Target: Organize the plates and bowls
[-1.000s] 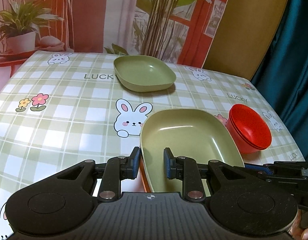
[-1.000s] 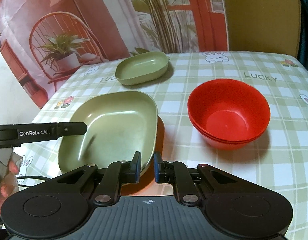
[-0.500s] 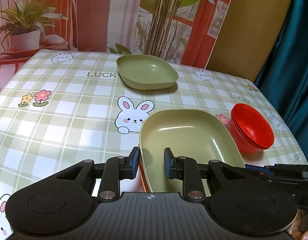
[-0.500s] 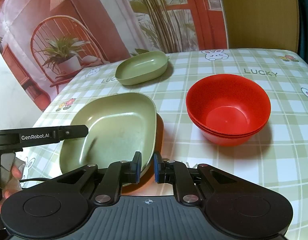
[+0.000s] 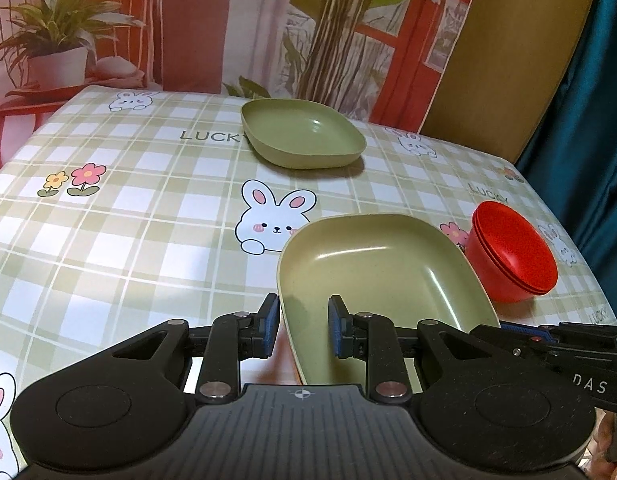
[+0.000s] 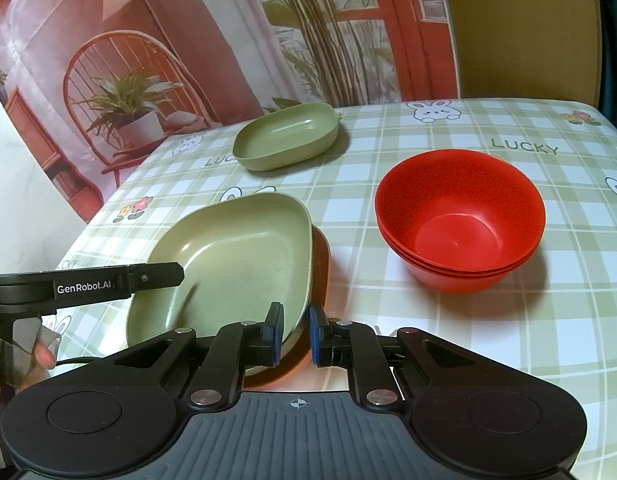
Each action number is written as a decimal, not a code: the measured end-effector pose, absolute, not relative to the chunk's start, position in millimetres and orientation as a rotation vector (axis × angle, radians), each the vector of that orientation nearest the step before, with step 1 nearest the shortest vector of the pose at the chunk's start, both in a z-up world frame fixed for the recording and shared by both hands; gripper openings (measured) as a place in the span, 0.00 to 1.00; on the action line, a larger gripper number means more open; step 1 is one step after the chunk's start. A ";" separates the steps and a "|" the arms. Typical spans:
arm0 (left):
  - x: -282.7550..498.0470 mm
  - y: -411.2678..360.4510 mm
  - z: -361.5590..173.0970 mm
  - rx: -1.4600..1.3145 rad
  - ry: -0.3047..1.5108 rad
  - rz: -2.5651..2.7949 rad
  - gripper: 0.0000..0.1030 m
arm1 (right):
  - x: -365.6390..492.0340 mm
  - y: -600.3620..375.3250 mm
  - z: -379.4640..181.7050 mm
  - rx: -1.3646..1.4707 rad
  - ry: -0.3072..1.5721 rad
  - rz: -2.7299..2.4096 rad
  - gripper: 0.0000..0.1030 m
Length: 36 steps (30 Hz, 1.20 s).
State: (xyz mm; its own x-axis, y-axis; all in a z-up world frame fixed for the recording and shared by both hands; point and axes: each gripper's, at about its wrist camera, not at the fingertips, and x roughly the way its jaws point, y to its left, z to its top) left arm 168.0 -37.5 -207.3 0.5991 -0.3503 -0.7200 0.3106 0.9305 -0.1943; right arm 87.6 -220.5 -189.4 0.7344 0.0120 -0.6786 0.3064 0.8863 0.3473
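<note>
A green plate [image 5: 384, 276] [image 6: 236, 256] lies on top of an orange plate [image 6: 320, 256] near the table's front edge. My left gripper [image 5: 302, 330] straddles the green plate's left rim, its fingers spaced about a hand-width apart and not pressing it. My right gripper [image 6: 294, 334] is narrowly spaced around the green plate's right rim; whether its pads touch is unclear. A second green plate [image 5: 302, 138] [image 6: 286, 136] sits at the far side. A stack of red bowls [image 5: 512, 250] [image 6: 460, 216] stands to the right.
The table has a green checked cloth [image 5: 128, 220] with rabbits and "LUCKY" print. A printed backdrop [image 5: 188, 20] and a teal curtain [image 5: 588, 100] stand behind it. The left gripper's body [image 6: 84, 286] and the person's hand show at the right wrist view's left.
Both cameras have drawn back and up slightly. My left gripper's fingers have opened a little wider around the green plate's rim. The plates and bowls have stayed in place.
</note>
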 end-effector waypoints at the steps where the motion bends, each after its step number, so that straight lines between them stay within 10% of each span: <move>1: 167.7 -37.1 -207.3 -0.053 0.844 -0.383 0.26 | 87.2 -220.7 -189.5 0.463 0.734 -0.168 0.13; 36: 164.0 -35.1 -219.9 -0.087 0.853 -0.375 0.30 | 92.5 -224.6 -211.0 0.471 0.795 -0.274 0.33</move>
